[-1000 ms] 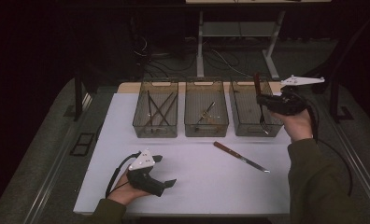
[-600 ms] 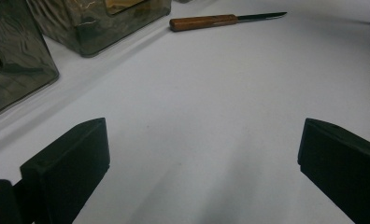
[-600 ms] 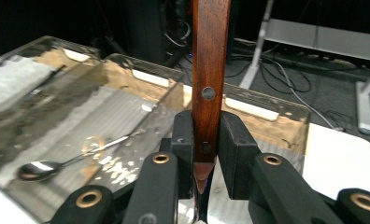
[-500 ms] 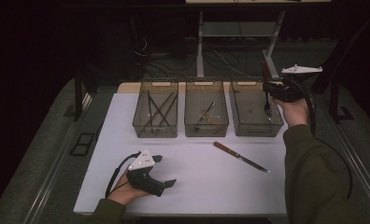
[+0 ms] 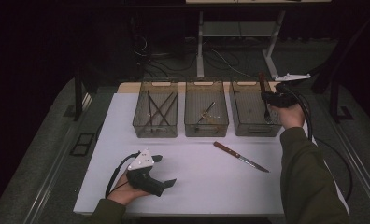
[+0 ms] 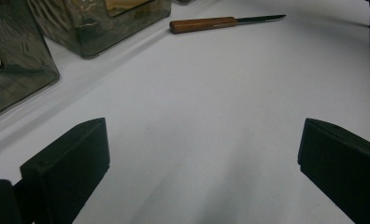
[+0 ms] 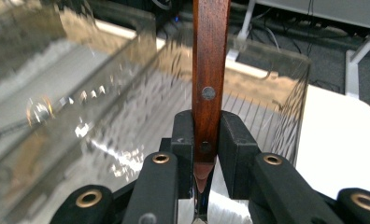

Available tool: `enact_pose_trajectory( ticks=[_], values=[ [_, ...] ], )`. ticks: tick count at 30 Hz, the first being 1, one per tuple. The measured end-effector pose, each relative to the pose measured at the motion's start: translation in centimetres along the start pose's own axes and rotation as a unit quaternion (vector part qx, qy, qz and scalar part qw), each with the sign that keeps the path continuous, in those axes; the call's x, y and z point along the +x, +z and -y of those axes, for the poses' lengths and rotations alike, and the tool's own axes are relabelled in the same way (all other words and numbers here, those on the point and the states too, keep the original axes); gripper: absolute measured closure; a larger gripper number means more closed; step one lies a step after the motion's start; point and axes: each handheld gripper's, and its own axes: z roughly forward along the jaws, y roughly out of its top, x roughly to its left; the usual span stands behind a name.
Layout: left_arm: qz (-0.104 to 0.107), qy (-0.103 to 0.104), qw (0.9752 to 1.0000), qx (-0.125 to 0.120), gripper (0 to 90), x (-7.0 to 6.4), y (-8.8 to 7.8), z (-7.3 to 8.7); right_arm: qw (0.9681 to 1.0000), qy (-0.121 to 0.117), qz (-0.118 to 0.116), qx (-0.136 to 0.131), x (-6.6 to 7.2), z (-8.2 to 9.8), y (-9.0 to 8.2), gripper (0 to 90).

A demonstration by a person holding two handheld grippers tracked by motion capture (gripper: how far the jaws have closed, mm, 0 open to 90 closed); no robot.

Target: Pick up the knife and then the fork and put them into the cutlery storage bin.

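Right hand has drifted in over the right bin and dropped a bit since the earlier frames, taking the right gripper (image 5: pixel 266 99) with it, so it now sits above the bin's inner space near the tabletop's far right corner. Its jaws are clamped tight on a piece of wood-handled cutlery (image 7: pixel 210 70): in the right gripper view the pads squeeze the brown riveted handle low down, near where the metal starts, and the handle sticks straight up past them. In the high view the handle end pokes up above the gripper and the metal end hangs down inside the right bin (image 5: pixel 253 128). I can't tell whether it touches the bottom.

Left gripper (image 5: pixel 160 171) hasn't budged. It rests on the white tabletop near the front edge, left of the middle, jaws spread wide with nothing between them, just bare white surface in the left gripper view.

A knife (image 5: pixel 240 156) with a wooden handle lies flat on the tabletop in front of the middle and right bins, blade pointing toward the right front; it also shows at the top of the left gripper view.

Three clear bins line the far edge. The left bin (image 5: pixel 155 129) holds several long dark utensils, the middle bin (image 5: pixel 206 129) a couple of pieces.
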Motion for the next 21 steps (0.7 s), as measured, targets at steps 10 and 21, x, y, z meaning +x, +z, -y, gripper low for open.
enact_pose_trajectory(
  ticks=[10,21],
  values=[
    [0.001,0.0,1.0,0.0,1.2,0.0,0.1,0.0,0.999,-0.009,-0.002,0.044,-0.5,1.7,1.3,76.9],
    [0.001,0.0,1.0,0.002,1.2,-0.1,0.1,0.0,0.9979,-0.005,-0.012,0.063,-0.5,2.1,2.1,76.2]
  ],
)
